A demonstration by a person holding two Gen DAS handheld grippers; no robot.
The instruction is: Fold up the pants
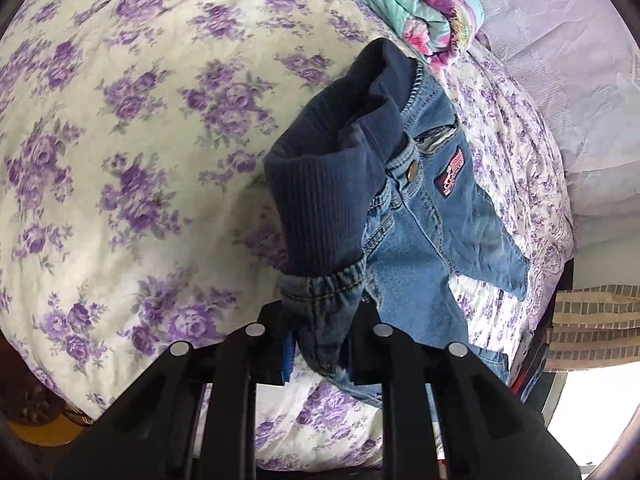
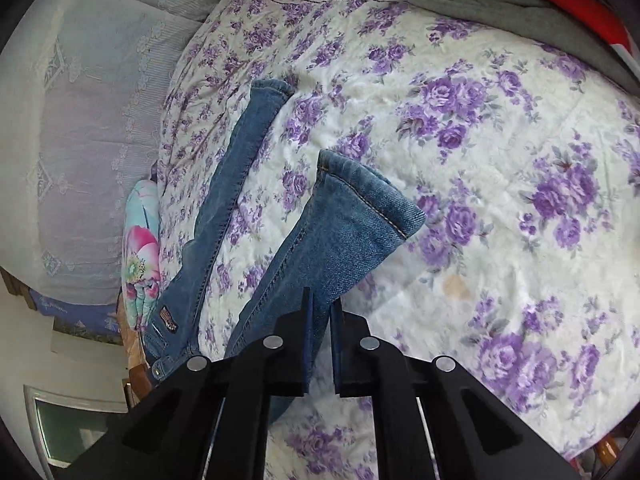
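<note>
Pants (image 1: 420, 240): small denim pair with a dark ribbed waistband, spread on the bed (image 1: 120, 140) near its pillow-side edge; legs apart.
Handling: judged light, soft and limp; denim is not slippery; seams and hems give the firmest hold.
Left gripper (image 1: 320, 344): jaws narrow, clamped on the elastic waist corner.
Right gripper (image 2: 320, 344): jaws narrow, pinching the nearer leg short of its hem (image 2: 372, 196).
Surroundings: folded floral blanket (image 1: 424, 8) just beside the waistband; grey garment (image 2: 500, 4) at the far edge, well apart.
Obstruction: none on the open quilt.
</note>
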